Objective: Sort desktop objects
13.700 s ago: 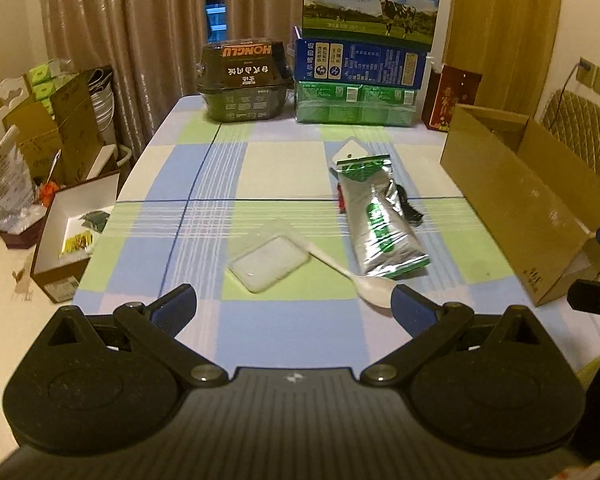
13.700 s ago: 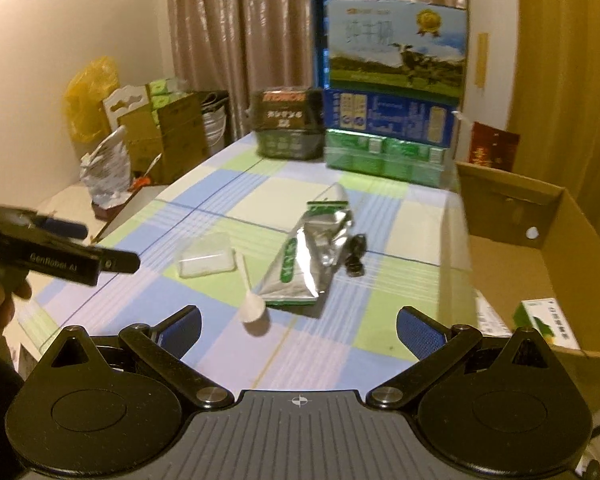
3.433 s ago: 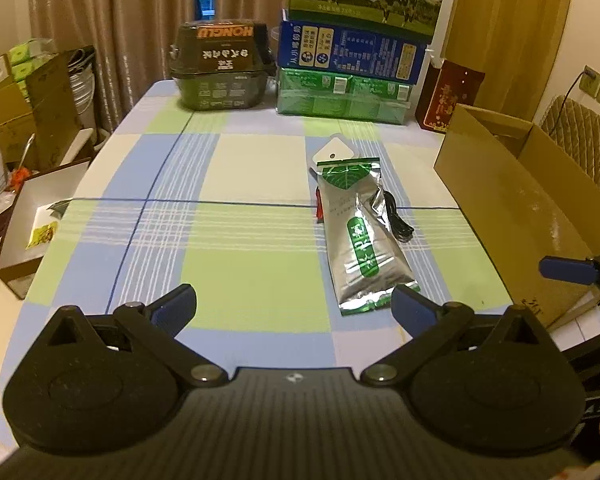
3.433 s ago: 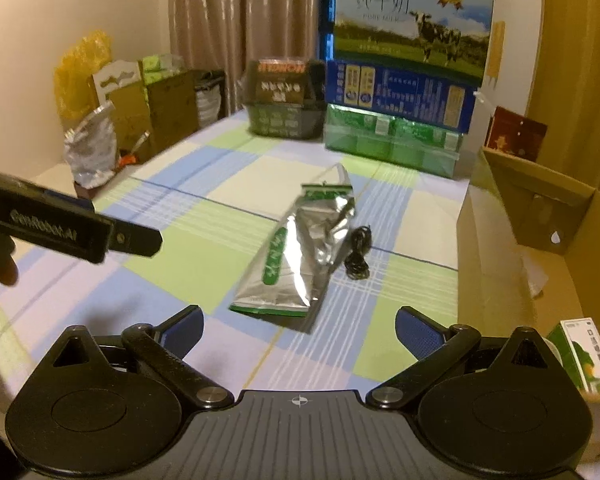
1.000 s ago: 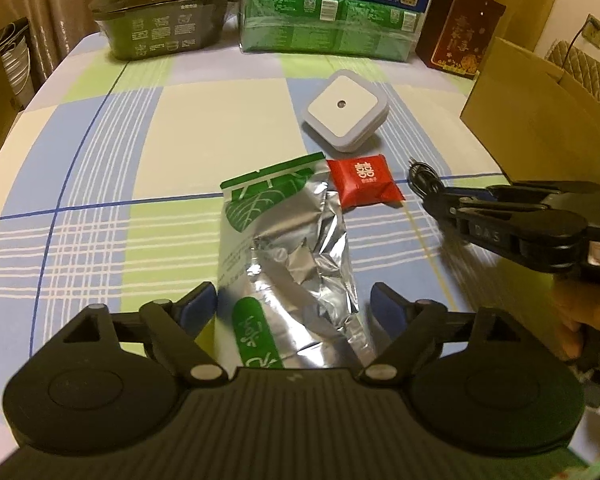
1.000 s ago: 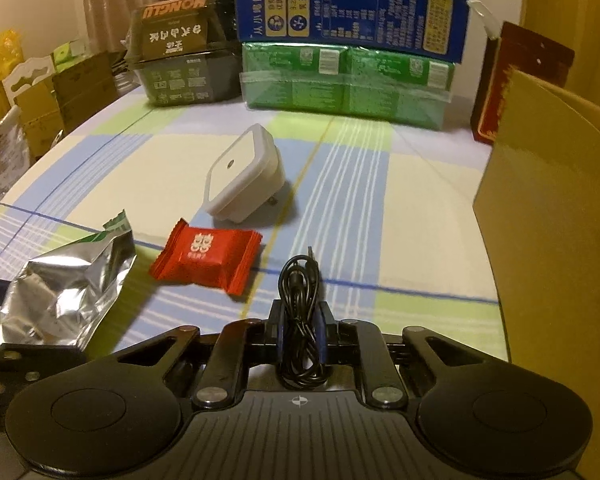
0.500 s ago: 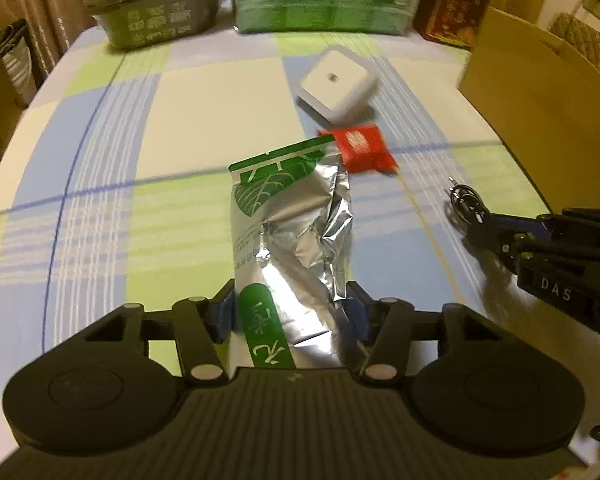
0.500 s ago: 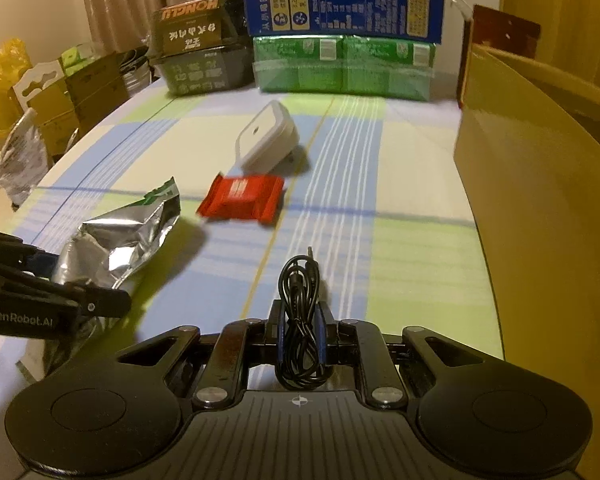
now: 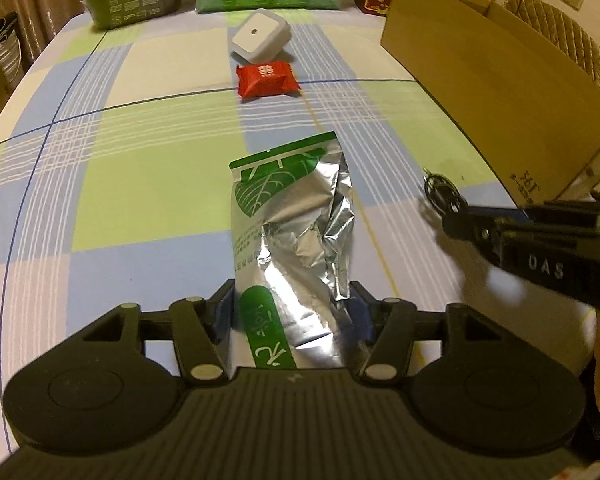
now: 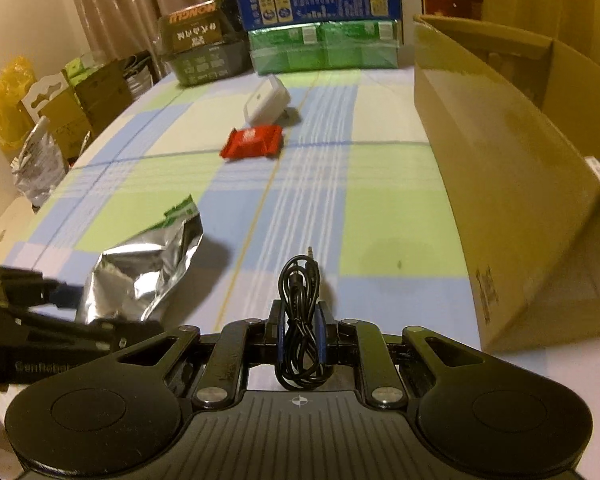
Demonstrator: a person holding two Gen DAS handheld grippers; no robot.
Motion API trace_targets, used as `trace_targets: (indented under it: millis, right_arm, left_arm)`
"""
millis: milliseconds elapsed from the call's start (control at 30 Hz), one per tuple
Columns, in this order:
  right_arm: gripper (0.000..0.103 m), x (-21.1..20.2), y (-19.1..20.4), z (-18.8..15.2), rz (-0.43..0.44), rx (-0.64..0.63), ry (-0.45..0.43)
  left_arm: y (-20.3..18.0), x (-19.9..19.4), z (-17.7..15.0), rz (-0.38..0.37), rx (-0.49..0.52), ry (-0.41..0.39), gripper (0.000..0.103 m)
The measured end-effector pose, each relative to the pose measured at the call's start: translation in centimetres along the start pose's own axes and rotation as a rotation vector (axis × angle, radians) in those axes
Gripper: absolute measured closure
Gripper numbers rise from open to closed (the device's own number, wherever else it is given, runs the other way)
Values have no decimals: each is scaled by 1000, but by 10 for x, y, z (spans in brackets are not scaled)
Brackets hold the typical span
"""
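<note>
I see the cardboard box (image 10: 500, 168) along the surface's (image 9: 140, 168) right edge. My left gripper (image 9: 292, 316), its jaws just reopened slightly, pinches the foil pouch (image 9: 296, 232) mid-surface. My right gripper (image 10: 299, 330) is clamped on the coiled black cable (image 10: 300, 320) near the box.

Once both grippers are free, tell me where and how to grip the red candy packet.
Grip the red foil candy packet across its plump middle, coming from above. It lies flat on the checked tablecloth with thin crimped ends left and right that would likely slip. Mind the white square plug-in adapter close behind it.
</note>
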State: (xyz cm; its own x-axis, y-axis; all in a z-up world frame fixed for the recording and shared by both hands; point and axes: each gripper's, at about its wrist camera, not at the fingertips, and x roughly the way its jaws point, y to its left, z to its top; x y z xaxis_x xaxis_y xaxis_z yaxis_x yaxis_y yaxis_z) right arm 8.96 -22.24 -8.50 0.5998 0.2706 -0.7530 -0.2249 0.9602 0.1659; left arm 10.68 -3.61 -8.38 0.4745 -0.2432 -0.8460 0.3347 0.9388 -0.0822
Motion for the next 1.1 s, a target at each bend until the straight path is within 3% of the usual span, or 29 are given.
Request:
trace_targets:
  millis: [267,367,567,667,733,900,1100]
  right_arm:
    - [91,0,-2,-4,-19,-11,-9]
    - [91,1,-2,-5,-21,-11,-9]
    - [91,5,1,-6,-22,-24,-7]
    - [91,4,2,-6,-21,-27,-6]
    - [91,3,3,-6,-23,-31,-10]
    - [91,1,4,-6,-21,-32,-16]
    - [91,-2,5,-5,-25,-29,-31]
  left_arm:
    - [-9,9,5,30,30,8,31]
    - [-14,15,5,58,74,18,29]
    - [-12,18,7,62,64,15,26]
    - [-11,17,8,51,60,12,34]
    - [-9,15,9,64,54,5,50]
    - [-5,9,9,51,22,-9,57]
    - [-3,5,10,33,0,-18,58]
